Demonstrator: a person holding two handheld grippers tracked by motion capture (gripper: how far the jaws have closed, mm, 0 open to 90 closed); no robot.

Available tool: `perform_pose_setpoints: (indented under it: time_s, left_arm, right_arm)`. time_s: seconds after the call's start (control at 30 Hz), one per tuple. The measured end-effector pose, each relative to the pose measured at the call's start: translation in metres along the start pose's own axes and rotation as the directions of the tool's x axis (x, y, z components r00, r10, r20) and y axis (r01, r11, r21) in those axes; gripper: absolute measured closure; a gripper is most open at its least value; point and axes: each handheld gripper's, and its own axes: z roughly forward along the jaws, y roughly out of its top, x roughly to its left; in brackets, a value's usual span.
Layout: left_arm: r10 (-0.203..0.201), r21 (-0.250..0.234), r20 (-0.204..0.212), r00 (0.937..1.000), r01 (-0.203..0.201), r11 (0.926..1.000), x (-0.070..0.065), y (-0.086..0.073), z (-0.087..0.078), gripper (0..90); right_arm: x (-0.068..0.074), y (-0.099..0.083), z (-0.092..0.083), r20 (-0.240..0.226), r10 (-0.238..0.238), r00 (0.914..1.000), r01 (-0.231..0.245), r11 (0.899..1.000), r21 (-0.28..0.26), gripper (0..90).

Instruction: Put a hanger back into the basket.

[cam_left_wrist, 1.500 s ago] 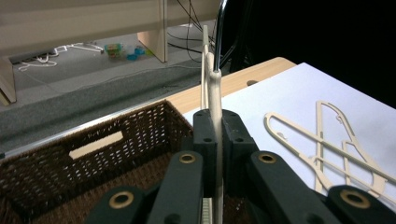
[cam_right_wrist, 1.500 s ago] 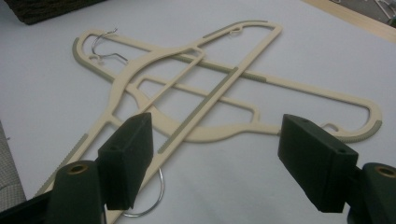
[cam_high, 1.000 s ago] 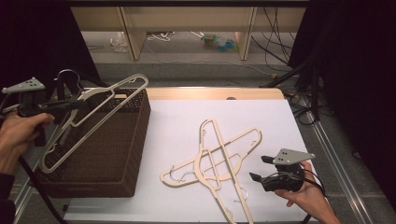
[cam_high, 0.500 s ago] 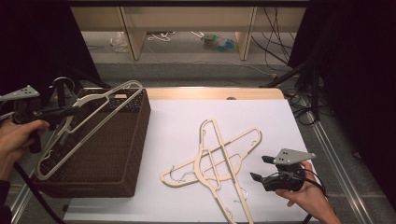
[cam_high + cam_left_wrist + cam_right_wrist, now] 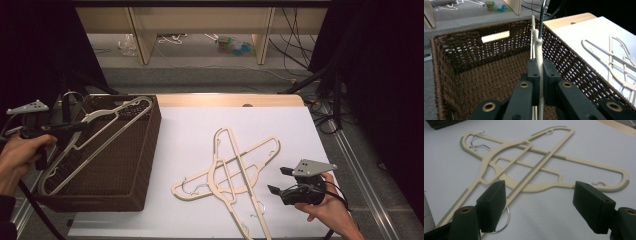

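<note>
My left gripper (image 5: 82, 126) (image 5: 539, 66) is shut on the neck of a cream plastic hanger (image 5: 102, 131) (image 5: 538, 46), which slants over a dark brown wicker basket (image 5: 131, 165) (image 5: 461, 50) at the table's left. Two more cream hangers (image 5: 232, 160) (image 5: 529, 167) lie crossed on the white tabletop (image 5: 200, 130). Low over the table to their right, my right gripper (image 5: 279, 180) (image 5: 539, 202) stands open with nothing between its pads; the crossed hangers lie just ahead of its jaws.
The wooden table edge (image 5: 225, 99) runs along the back. Beyond it are a grey floor, wooden furniture legs (image 5: 141, 35) and loose cables (image 5: 300, 50). Dark curtains flank both sides.
My left hand has lowered the held hanger toward the basket and drifted slightly left. The right gripper has stayed still.
</note>
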Motion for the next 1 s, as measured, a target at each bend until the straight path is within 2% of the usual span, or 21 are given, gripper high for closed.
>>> perform_pose_setpoints:
  time_s: [0.07, 0.37, 0.53, 0.7, 0.83, 0.87, 0.9, 1.0]
  left_arm:
    - [0.004, 0.008, 0.01, 0.9999, -0.004, 1.0, 0.0, -0.003, 0.005, 85.7]
    - [-0.023, 0.063, -0.006, 0.9997, 0.023, 0.9978, 0.002, -0.017, 0.023, 85.2]
    - [-0.024, 0.104, -0.055, 0.9982, 0.03, 0.9941, 0.008, -0.021, 0.03, 85.3]
    - [-0.012, 0.144, -0.121, 0.9926, 0.029, 0.9892, 0.015, -0.027, 0.032, 84.2]
    - [-0.028, 0.17, -0.152, 0.988, 0.054, 0.9839, 0.02, -0.033, 0.035, 83.3]
    - [0.003, 0.207, -0.167, 0.986, 0.032, 0.9778, 0.022, -0.033, 0.033, 82.0]
    - [0.017, 0.221, -0.176, 0.9842, 0.022, 0.9749, 0.024, -0.034, 0.032, 82.0]
    - [-0.004, 0.208, -0.188, 0.9821, 0.043, 0.9773, 0.027, -0.037, 0.033, 81.2]
  right_arm:
    - [0.0, 0.0, 0.001, 0.002, -0.006, 1.0, 0.006, 1.0, -0.001, 27.8]
    - [0.001, -0.001, 0.002, -0.004, -0.007, 1.0, 0.007, 1.0, 0.012, 27.8]
    - [0.0, -0.001, 0.002, -0.006, -0.011, 0.9999, 0.011, 1.0, 0.008, 27.8]
    - [-0.002, -0.002, 0.002, -0.002, 0.002, 1.0, -0.002, 1.0, 0.013, 27.8]
    - [-0.001, -0.002, 0.002, -0.002, -0.003, 1.0, 0.003, 1.0, 0.01, 27.8]
    - [0.0, -0.002, 0.001, -0.003, 0.005, 1.0, -0.005, 1.0, 0.016, 27.8]
    - [0.0, -0.002, 0.001, -0.003, 0.005, 1.0, -0.005, 1.0, 0.016, 27.8]
    - [-0.001, -0.002, 0.002, -0.005, 0.002, 1.0, -0.002, 1.0, 0.015, 27.8]
